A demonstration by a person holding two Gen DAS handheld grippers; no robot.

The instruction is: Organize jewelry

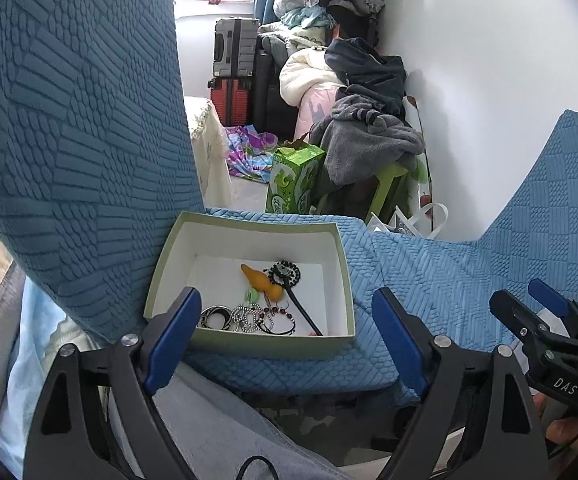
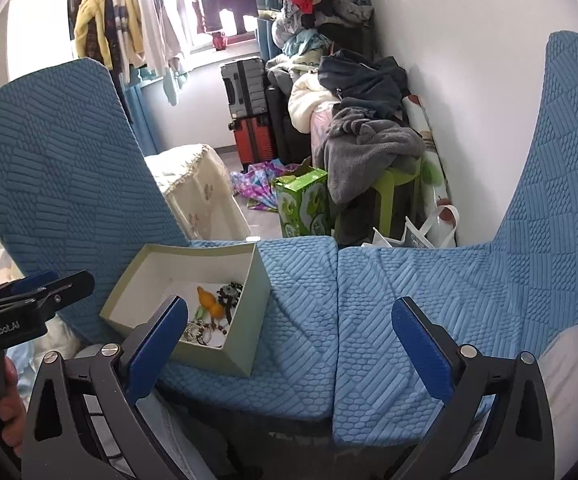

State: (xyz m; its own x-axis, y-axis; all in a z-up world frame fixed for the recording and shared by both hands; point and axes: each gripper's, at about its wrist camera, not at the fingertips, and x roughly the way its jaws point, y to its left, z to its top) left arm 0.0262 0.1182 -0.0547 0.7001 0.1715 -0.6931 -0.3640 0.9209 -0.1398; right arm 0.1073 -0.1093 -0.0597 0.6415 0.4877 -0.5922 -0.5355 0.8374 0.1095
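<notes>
A: In the left wrist view, the pale green box (image 1: pixel 249 280) sits on the blue cushion (image 1: pixel 429 280), just ahead of the left gripper (image 1: pixel 289 340), whose jaws are spread wide and hold nothing. Inside lie an orange charm (image 1: pixel 263 282), a black beaded piece (image 1: pixel 285 272) and a tangle of rings and bracelets (image 1: pixel 249 318) at the near wall.

B: I'd come down over the near wall and pinch one piece only; that tangle looks ready to lift together.

A: In the right wrist view, the box (image 2: pixel 245 320) lies ahead and to the left of the right gripper (image 2: pixel 289 340), also wide open and empty. The jewelry sits in the box's near corner.

B: The second cushion (image 2: pixel 429 320) looks free for sorting.
</notes>
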